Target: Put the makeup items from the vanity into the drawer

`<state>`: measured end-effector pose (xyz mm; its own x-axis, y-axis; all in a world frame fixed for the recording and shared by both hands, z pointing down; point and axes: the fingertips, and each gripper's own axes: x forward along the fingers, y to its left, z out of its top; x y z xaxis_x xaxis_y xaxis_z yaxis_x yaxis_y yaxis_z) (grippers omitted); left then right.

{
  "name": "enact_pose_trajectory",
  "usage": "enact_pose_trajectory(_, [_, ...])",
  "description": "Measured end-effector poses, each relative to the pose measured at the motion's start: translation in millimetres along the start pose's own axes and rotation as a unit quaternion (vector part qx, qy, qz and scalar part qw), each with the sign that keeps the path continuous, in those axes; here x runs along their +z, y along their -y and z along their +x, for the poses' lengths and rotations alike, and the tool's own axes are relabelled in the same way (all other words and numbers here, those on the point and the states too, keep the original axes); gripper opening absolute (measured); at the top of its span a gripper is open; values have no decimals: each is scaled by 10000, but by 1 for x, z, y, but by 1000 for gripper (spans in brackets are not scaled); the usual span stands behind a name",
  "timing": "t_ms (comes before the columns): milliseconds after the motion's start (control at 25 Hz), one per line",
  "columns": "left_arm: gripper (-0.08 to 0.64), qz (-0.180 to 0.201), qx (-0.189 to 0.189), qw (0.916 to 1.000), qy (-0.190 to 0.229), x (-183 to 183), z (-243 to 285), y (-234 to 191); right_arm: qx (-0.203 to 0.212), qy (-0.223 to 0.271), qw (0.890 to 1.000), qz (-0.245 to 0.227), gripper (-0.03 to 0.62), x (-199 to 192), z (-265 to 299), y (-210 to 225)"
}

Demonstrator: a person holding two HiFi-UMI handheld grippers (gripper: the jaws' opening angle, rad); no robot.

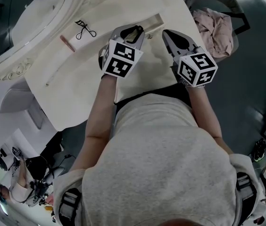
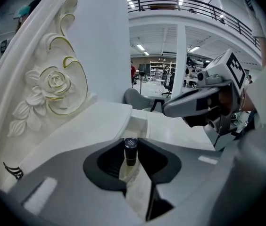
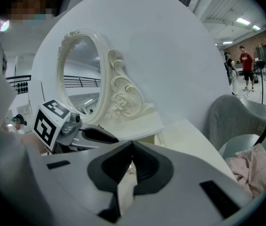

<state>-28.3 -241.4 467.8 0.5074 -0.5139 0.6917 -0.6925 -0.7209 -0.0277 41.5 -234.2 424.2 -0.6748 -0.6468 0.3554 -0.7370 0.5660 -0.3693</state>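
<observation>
My left gripper (image 1: 134,31) (image 2: 131,147) is shut on a small bottle (image 2: 130,155) with a dark cap and a pale yellowish body, which stands upright between the pads. It hangs just in front of the open drawer (image 1: 151,21) in the white vanity (image 1: 86,84). My right gripper (image 1: 167,34) (image 3: 132,149) is beside it on the right, jaws shut with nothing in them. A black eyelash curler (image 1: 85,30) (image 2: 12,171), a pinkish stick (image 1: 67,43) and a thin white stick (image 1: 56,74) lie on the vanity top to the left.
The carved mirror frame (image 1: 53,13) (image 3: 116,95) with a rose relief stands along the vanity's back. A pink cloth (image 1: 215,26) lies on a grey chair (image 3: 239,126) to the right. The person's torso fills the near side.
</observation>
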Motion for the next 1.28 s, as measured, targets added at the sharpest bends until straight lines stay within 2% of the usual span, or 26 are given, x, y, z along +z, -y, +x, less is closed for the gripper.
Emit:
enact_pose_trajectory(200, [94, -29, -61, 10000, 54, 9, 8, 2, -7, -4, 10000, 19, 8, 0, -1, 1])
enact_pose_trajectory(400, [94, 223, -60, 9997, -48, 12, 11, 3, -28, 11, 10000, 18, 8, 1, -1, 3])
enact_pose_trajectory(840, [94, 469, -91, 9988, -78, 20, 19, 6, -30, -20, 10000, 20, 8, 0, -2, 4])
enact_pose_trajectory(1120, [94, 555, -261, 9981, -69, 27, 31, 15, -68, -1, 10000, 36, 8, -1, -4, 6])
enact_pose_trajectory(1280, [94, 477, -355, 9982, -76, 28, 37, 18, -80, 10, 9999, 60, 8, -1, -4, 7])
